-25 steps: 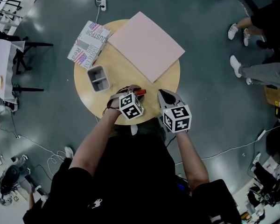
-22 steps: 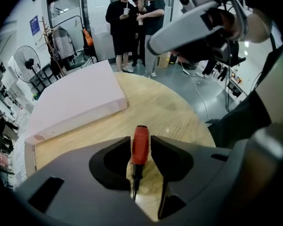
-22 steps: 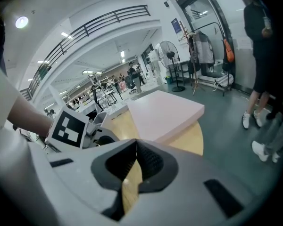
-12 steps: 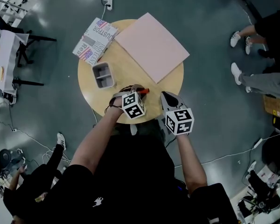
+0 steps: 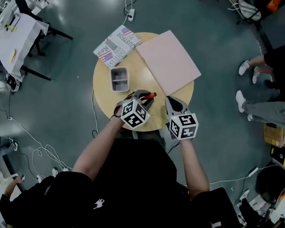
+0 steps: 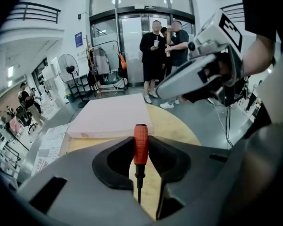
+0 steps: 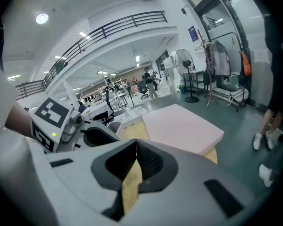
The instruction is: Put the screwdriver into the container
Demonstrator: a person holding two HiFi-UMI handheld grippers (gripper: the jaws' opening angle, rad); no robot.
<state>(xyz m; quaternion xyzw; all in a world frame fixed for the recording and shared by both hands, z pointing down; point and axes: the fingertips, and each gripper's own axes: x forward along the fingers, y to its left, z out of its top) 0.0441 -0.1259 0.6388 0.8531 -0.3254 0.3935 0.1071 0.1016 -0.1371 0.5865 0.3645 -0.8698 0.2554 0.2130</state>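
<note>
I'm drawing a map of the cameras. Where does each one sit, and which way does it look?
Head view: on the person's head, looking steeply down at the table; arms, left gripper and right gripper show.
Left gripper view: on that gripper, looking along jaws that just closed on the screwdriver, toward the pink board; right gripper shows top right.
Right gripper view: on that gripper, looking along its shut jaws; left gripper shows at left.
Shared: both gripper views see the pink board.

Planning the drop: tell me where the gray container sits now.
In the head view, the gray container sits at the left of the round table, just below the newspaper and up-left of the left gripper.
</note>
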